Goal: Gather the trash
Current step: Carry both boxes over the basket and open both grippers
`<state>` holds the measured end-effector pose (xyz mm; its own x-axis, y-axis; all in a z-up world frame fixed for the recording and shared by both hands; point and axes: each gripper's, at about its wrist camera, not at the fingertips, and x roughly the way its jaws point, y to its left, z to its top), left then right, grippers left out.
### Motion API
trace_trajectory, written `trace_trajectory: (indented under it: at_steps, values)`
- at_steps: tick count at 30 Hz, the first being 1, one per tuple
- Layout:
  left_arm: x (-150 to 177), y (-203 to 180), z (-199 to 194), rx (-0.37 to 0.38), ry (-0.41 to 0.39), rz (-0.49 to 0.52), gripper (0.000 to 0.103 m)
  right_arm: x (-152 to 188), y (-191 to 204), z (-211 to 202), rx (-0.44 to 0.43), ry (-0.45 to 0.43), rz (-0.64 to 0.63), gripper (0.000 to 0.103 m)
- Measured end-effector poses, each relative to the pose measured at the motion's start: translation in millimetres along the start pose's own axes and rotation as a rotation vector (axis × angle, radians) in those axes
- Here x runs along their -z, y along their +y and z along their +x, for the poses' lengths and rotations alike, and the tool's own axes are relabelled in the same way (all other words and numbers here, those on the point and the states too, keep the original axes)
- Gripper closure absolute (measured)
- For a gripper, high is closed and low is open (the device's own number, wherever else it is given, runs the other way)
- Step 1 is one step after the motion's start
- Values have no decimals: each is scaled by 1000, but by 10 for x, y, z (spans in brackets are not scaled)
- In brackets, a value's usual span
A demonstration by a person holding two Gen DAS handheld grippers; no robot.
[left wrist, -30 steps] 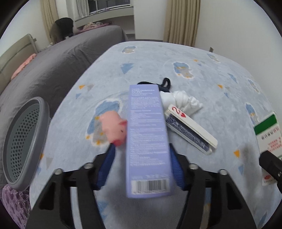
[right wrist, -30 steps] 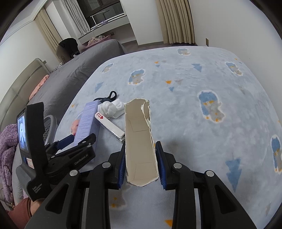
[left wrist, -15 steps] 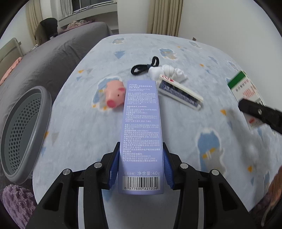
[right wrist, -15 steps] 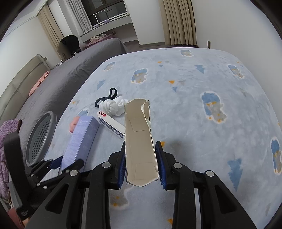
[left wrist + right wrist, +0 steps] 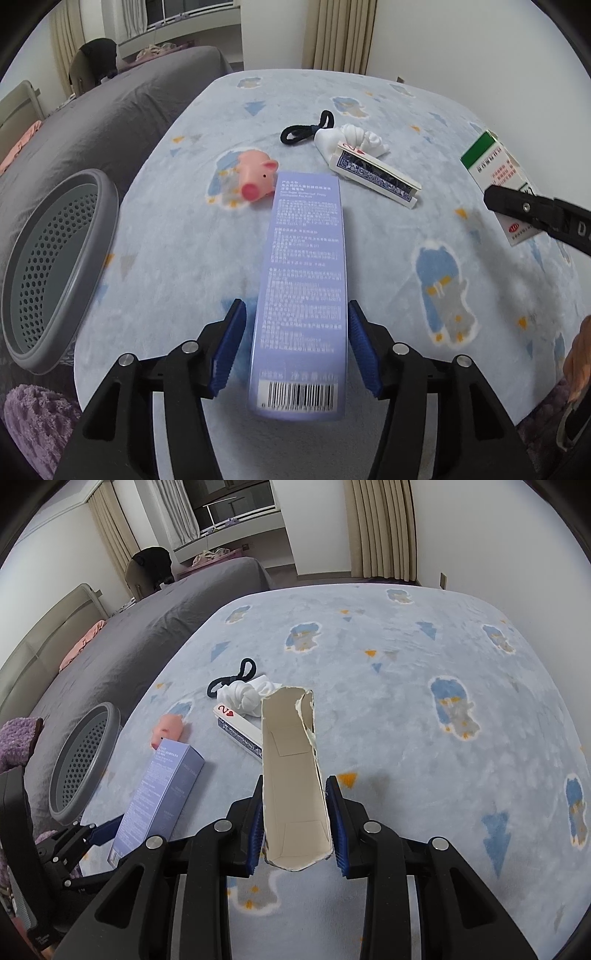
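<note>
Left wrist view: left tongs [image 5: 295, 343], just opened, flank the long lilac cardboard box [image 5: 303, 295] ungripped; it may be missed by the grey perforated basket [image 5: 55, 266]. Right tongs [image 5: 295, 823] are clamped on the torn white carton [image 5: 293, 775].

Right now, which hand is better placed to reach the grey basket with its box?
Left, probably: the grey basket sits beside the left gripper, farther from the right gripper. But the left jaws have just been opening, leaving the purple box loose between them.

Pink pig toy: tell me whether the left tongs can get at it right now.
Probably not yet: the purple box lies between the open left tongs, its far end beside the pink pig toy, blocking a straight reach.
</note>
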<state>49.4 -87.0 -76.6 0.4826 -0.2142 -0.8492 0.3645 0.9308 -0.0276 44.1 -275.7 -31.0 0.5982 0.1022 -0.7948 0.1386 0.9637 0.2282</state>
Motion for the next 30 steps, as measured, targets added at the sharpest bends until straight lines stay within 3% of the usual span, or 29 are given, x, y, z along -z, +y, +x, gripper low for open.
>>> trace_trajectory:
  at_steps: [9, 11, 16, 22, 30]
  values:
    - [-135, -33, 194, 8, 8, -9, 49, -30, 27, -24, -7, -10, -3, 73]
    - [-118, -14, 177, 8, 2, -7, 59, -31, 52, -28, -4, -13, -8, 73]
    - [-78, 109, 68, 25, -15, -26, 60, 0, 141, -40, 7, -21, -24, 73]
    - [-24, 391, -251, 9, -78, -43, 60, 55, 310, -41, 10, -21, -28, 73]
    - [29, 1089, -686, -70, -166, -90, 60, 51, 921, -40, -54, -47, -63, 73]
